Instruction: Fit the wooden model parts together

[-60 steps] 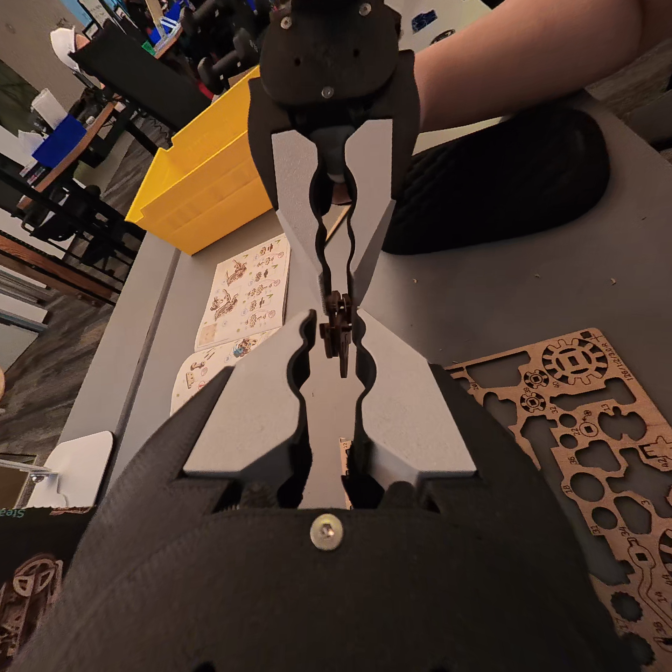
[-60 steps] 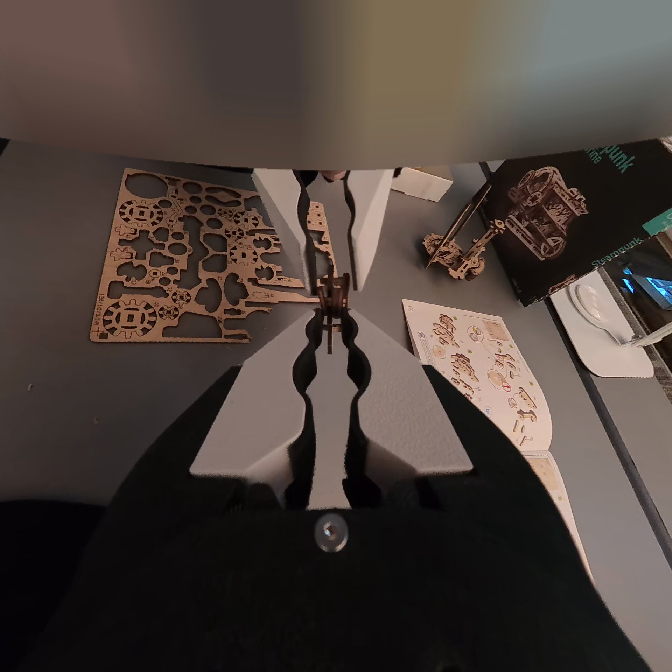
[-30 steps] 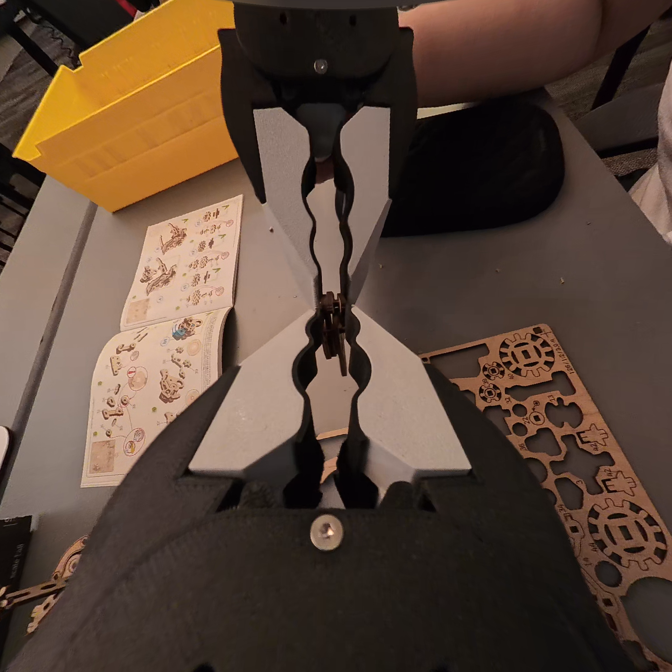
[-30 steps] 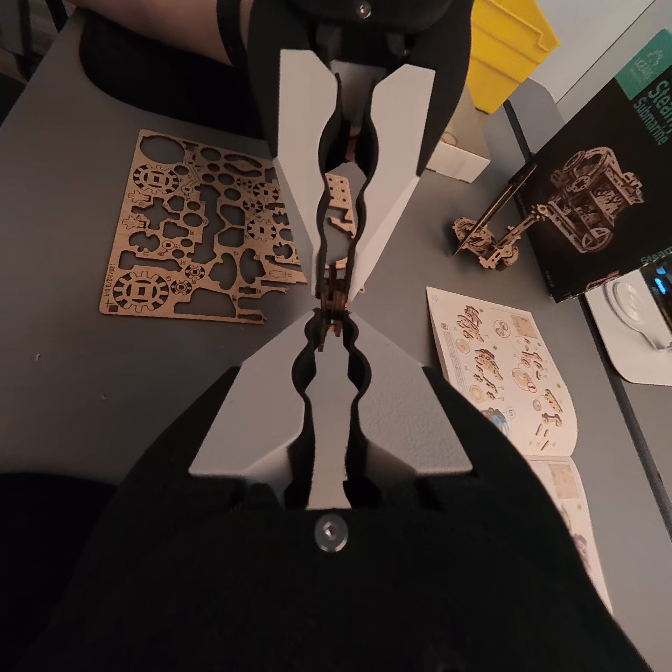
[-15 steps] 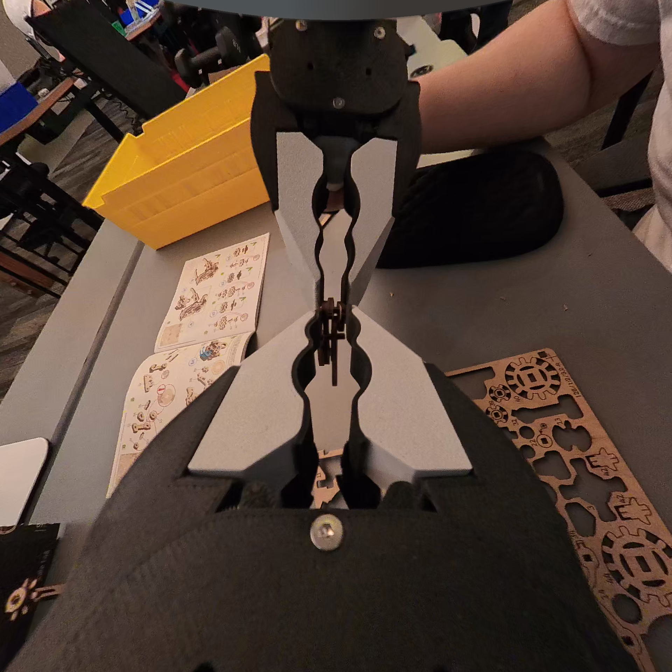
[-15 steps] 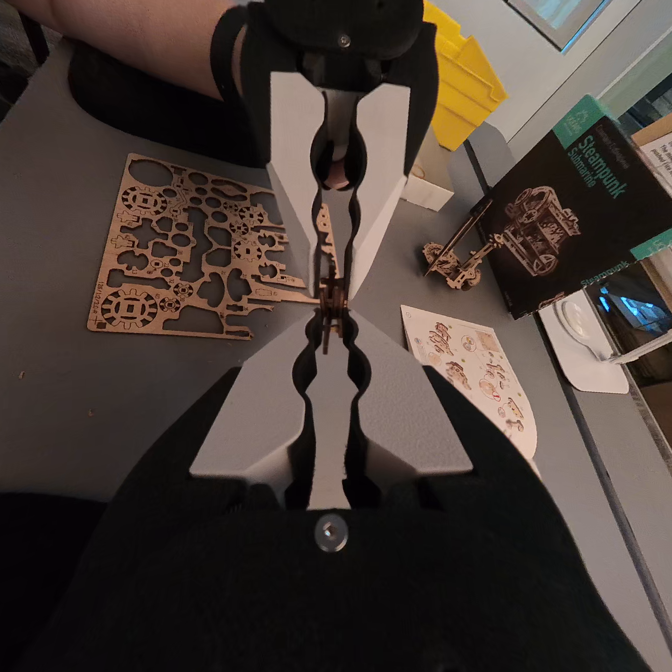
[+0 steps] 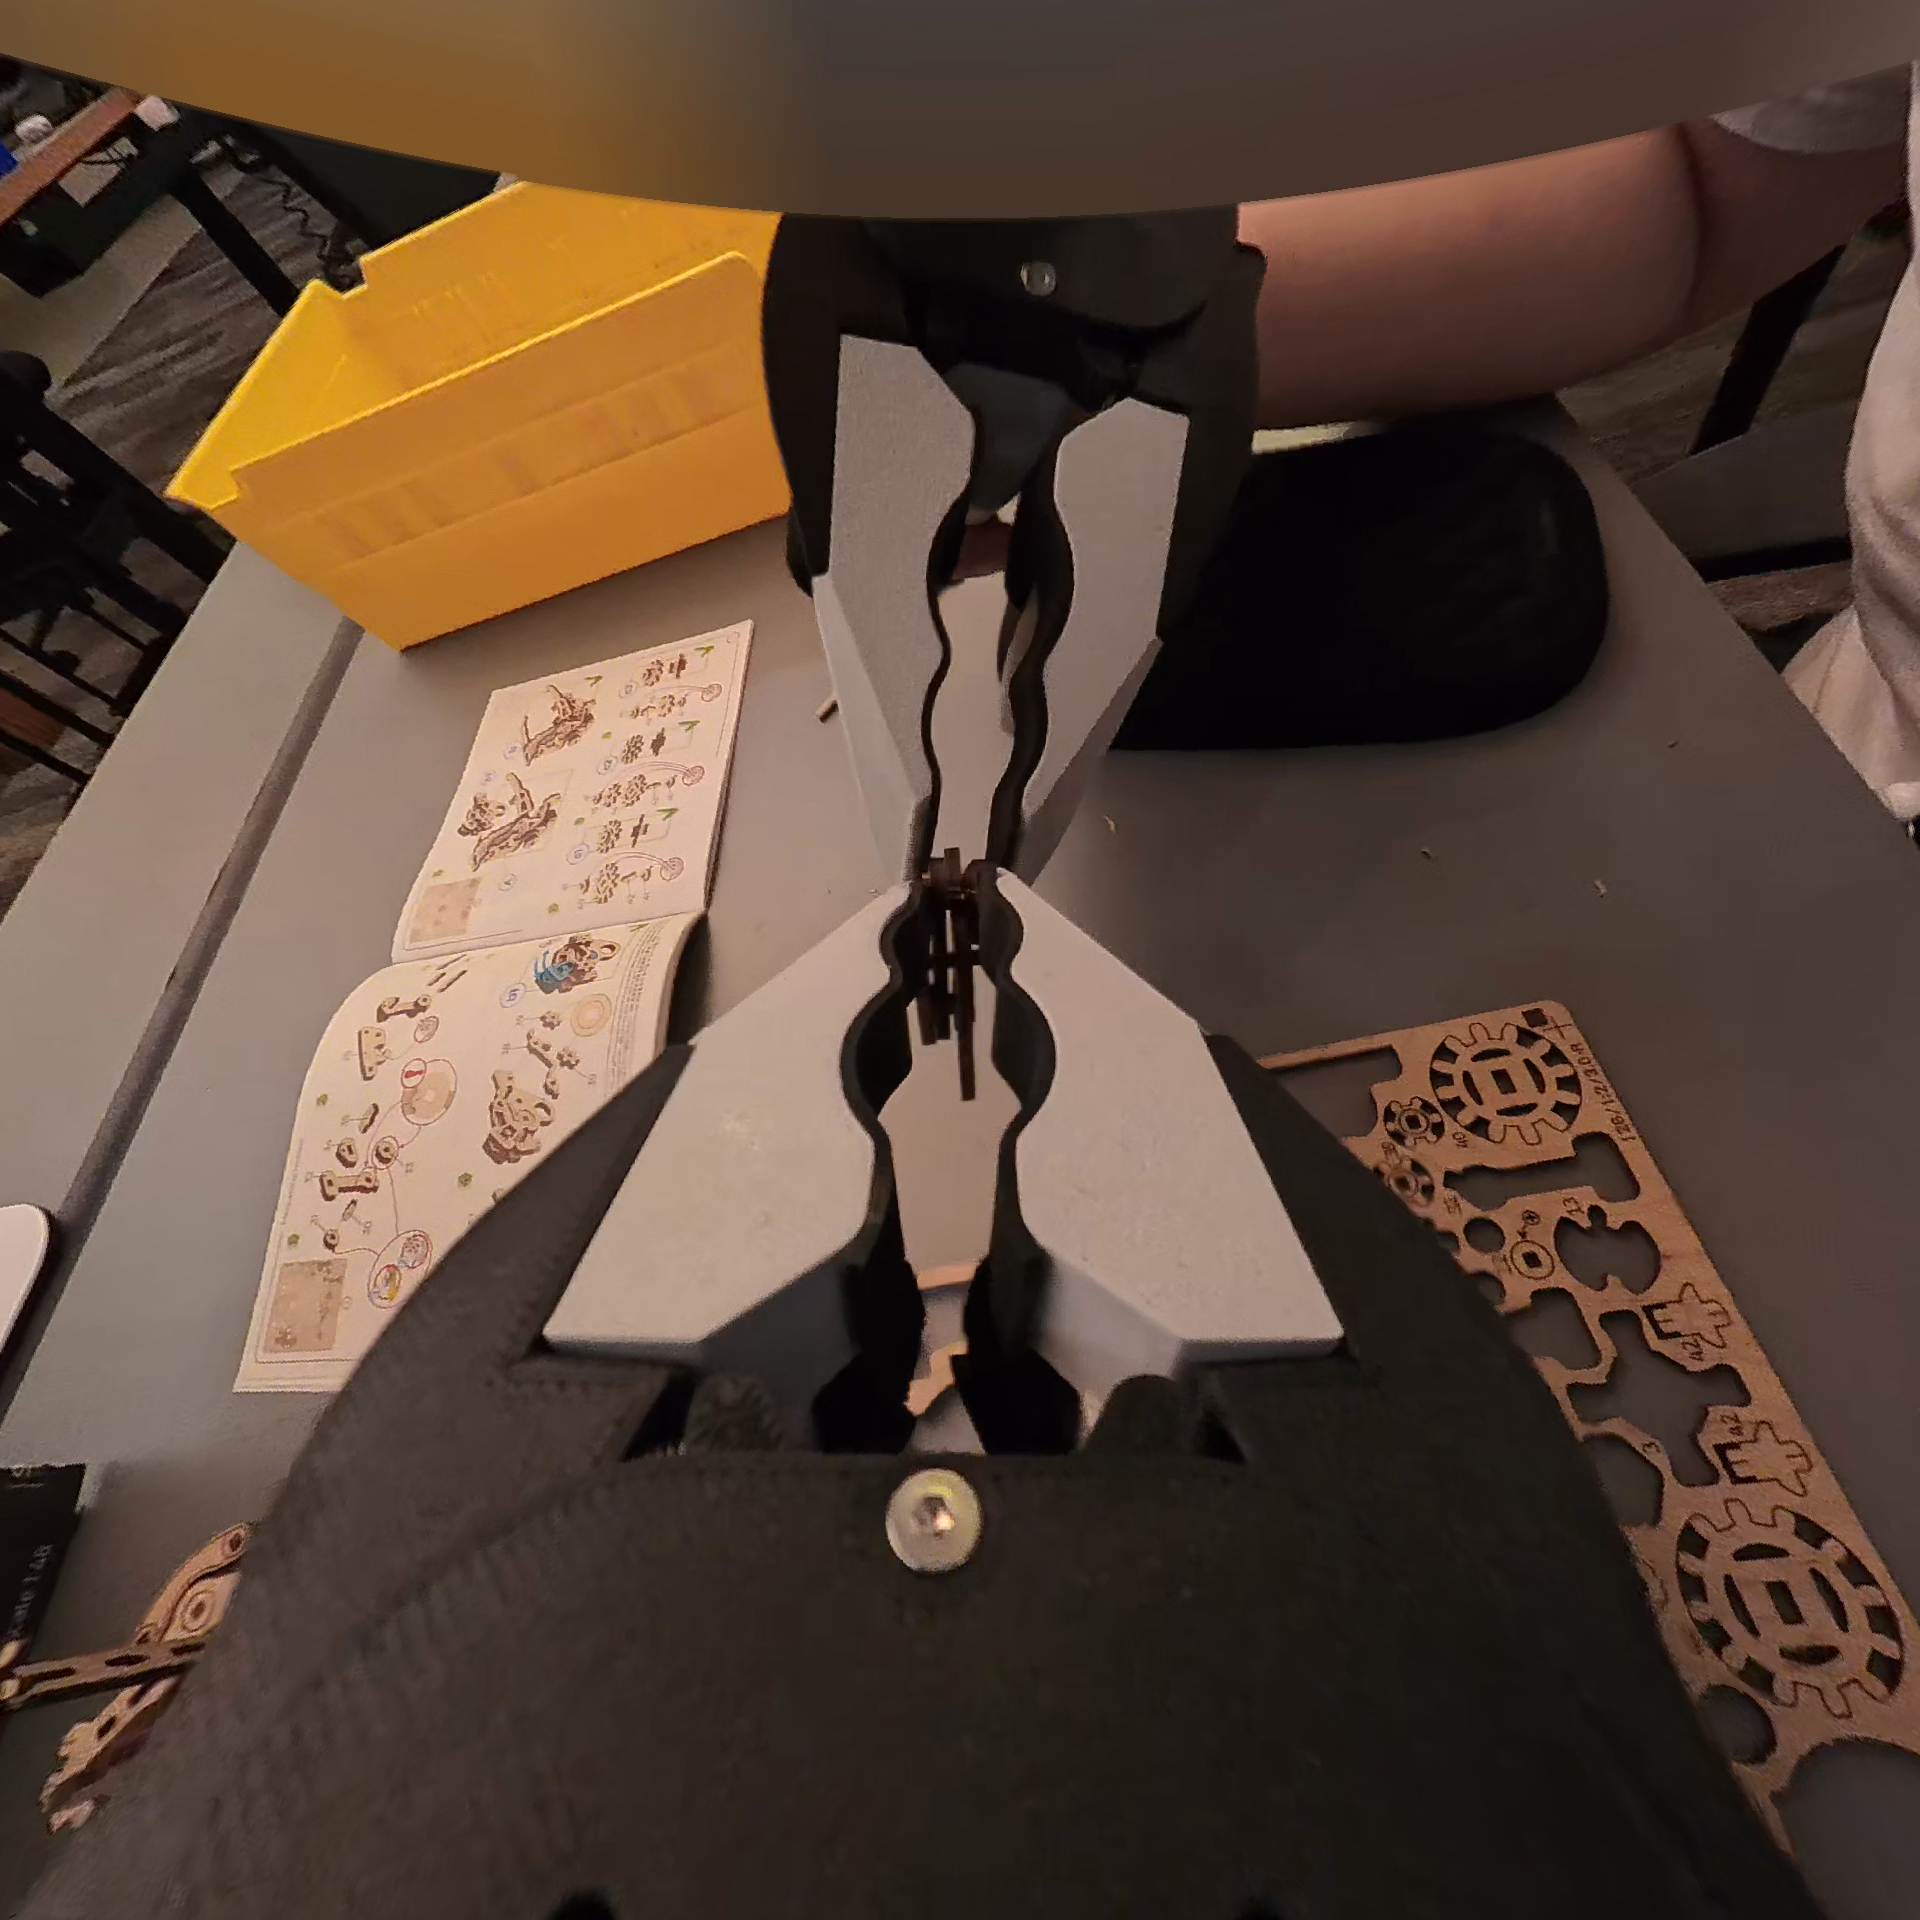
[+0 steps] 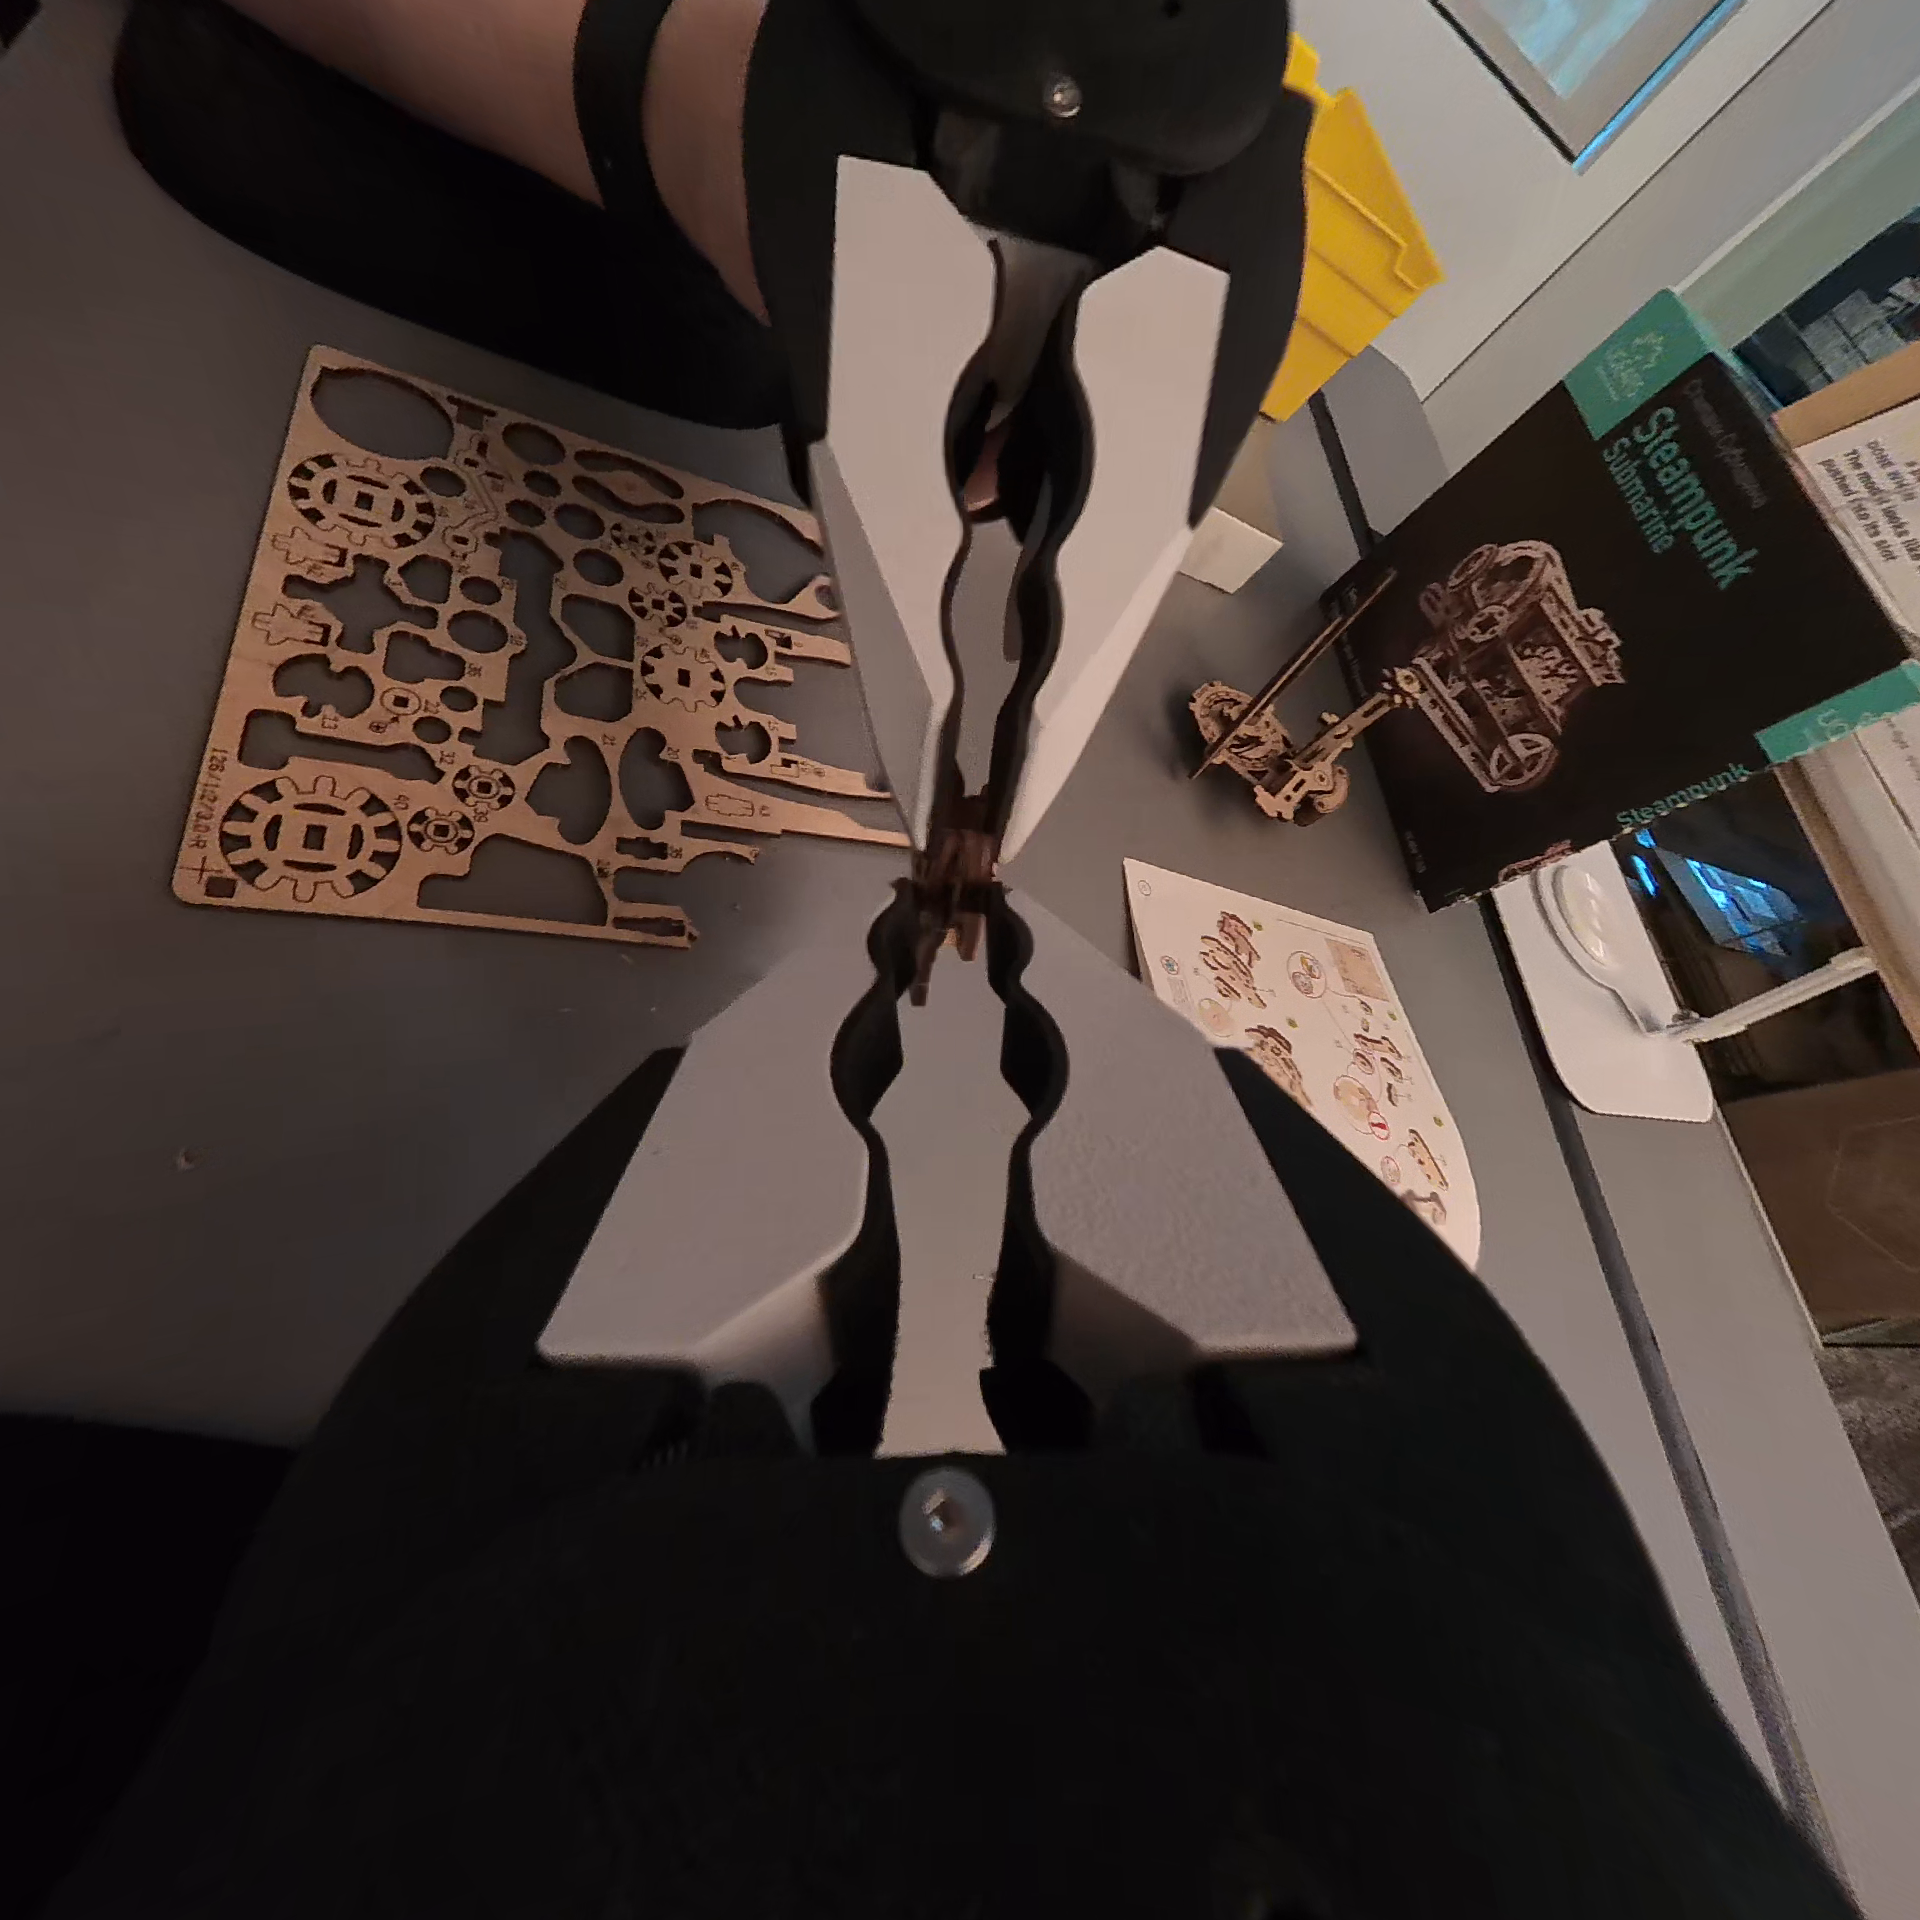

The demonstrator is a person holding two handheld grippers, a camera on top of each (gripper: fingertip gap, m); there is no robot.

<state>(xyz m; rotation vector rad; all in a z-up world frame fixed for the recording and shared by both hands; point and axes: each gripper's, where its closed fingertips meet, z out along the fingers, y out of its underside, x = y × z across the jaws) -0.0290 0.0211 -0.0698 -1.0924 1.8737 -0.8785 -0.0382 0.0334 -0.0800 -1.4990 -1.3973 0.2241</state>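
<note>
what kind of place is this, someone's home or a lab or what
Probably a shared workroom or lab rather than a home: the grey table has a yellow parts bin at its far end, more desks with dangling cables stand behind it, and a wooden model kit's punched sheet and instruction booklet lie out.

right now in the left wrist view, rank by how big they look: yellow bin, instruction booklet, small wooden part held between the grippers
1. yellow bin
2. instruction booklet, slightly smaller in the picture, though it lies nearer the camera, so the bin's lead is likely real
3. small wooden part, by far the smallest
</note>
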